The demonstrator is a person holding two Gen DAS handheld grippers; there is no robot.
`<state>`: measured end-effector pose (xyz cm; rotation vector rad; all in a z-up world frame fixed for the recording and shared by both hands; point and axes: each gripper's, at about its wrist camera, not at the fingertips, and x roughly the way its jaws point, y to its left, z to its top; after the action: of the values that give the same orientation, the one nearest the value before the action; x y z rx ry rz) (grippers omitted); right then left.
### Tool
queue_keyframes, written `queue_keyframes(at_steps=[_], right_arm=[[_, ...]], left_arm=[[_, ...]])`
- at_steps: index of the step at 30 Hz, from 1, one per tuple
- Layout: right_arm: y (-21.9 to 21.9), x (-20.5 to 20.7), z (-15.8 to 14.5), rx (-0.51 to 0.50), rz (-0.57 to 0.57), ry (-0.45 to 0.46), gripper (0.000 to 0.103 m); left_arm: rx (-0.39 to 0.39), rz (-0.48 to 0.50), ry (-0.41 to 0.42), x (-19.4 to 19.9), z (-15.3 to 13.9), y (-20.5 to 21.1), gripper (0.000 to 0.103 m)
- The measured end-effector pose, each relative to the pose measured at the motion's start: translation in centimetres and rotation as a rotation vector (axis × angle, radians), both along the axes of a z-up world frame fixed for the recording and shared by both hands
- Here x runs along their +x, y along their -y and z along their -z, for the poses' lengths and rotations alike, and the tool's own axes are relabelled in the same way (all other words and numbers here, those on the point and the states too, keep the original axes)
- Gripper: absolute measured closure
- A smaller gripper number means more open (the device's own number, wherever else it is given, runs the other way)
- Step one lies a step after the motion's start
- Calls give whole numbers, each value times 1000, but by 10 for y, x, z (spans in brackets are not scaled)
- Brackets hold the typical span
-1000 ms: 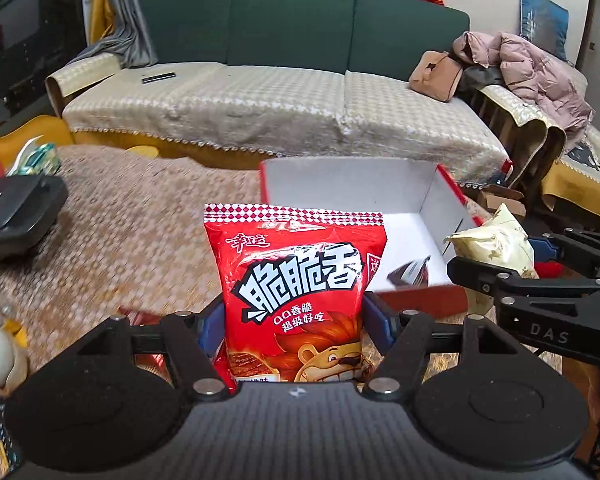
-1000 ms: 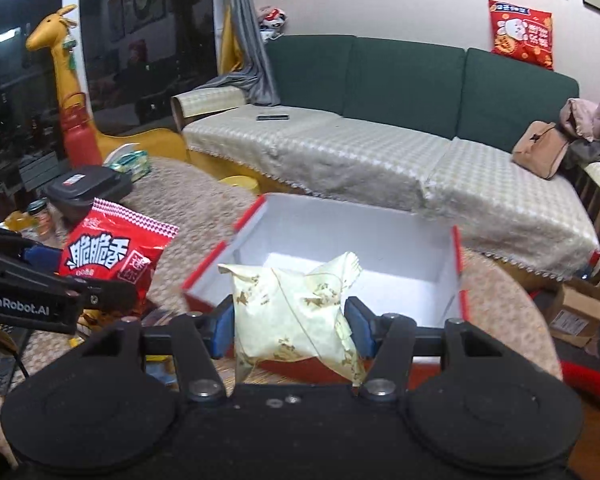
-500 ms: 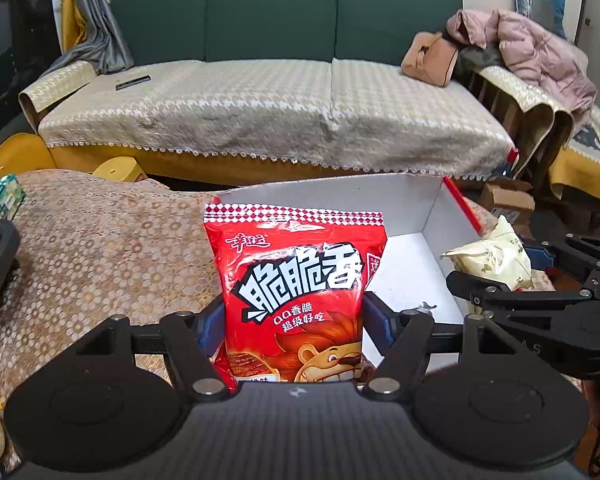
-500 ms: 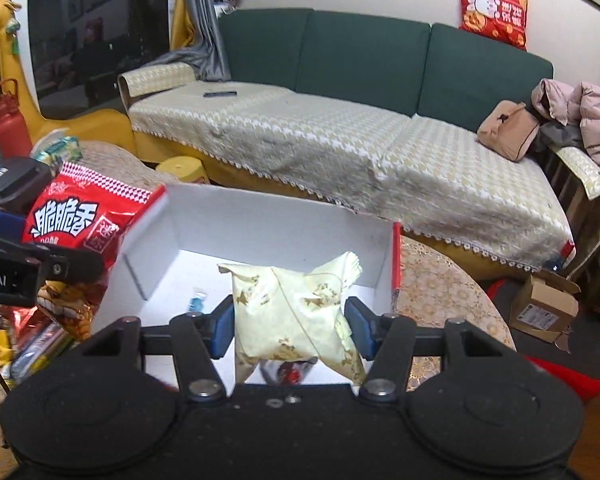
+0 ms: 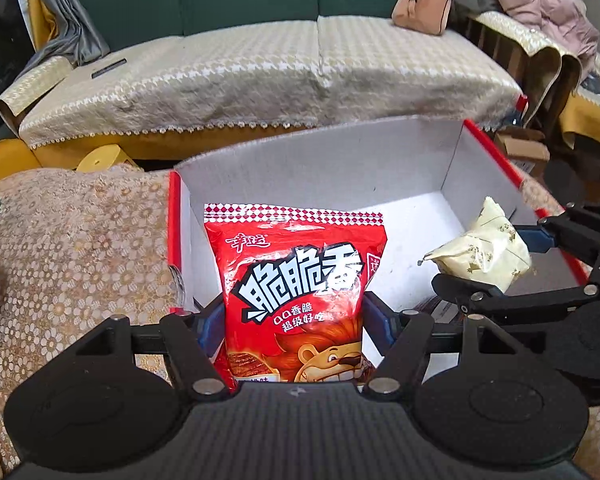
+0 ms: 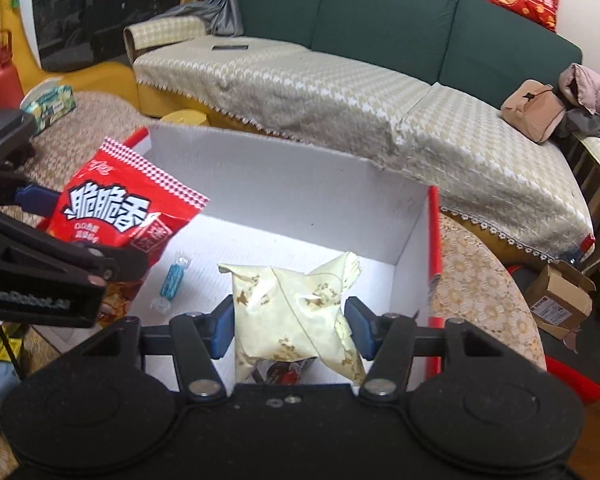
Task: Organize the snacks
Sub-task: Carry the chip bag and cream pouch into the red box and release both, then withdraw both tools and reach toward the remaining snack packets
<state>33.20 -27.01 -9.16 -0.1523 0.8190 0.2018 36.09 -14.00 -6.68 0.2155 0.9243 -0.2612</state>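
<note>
A green sofa (image 6: 380,20) is set against a pale wall, its seat draped with a beige cover (image 6: 320,92). A grey curtain (image 5: 60,20) is hung at left.

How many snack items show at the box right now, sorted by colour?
Red snack bag: 1, held by the left gripper
Cream packet: 1, held by the right gripper
Blue wrapped candy: 1, on the floor of the box
Total: 3

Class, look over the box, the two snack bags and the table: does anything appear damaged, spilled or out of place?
Nothing stands out. The red snack bag and the cream snack bag are each held intact over the open box. A small blue wrapped candy lies on the box floor.
</note>
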Motion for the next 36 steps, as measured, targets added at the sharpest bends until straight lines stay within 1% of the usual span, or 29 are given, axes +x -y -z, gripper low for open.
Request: queue_keyframes(at_steps=[7,12,15,23,32,34,36], right_arm=[[-1,3,9,-16,-12,-30,46],[2,3,12,-5,-26,-46,45],[1,0,11,-9,-33,-45,44],[8,-14,-3,26,-24,-34,43],[9,-45,-33,90,-11,0,41],[7,-52,-41,98,-16,12,38],[5,-61,-49,106,-19,30,28]], left_arm=[[27,8,-40,2,17,1,33],[8,1,-57,0,21,-2,33],[-6,-1,-47,-3,18,-5,29],[-35,-17,-18,-18,-2,-14,28],[-67,-26,32,-50,-34,-26,28],[-76,-27,47,-59,-43,-31,28],[-81,-31,63,-67,-52,-35,28]])
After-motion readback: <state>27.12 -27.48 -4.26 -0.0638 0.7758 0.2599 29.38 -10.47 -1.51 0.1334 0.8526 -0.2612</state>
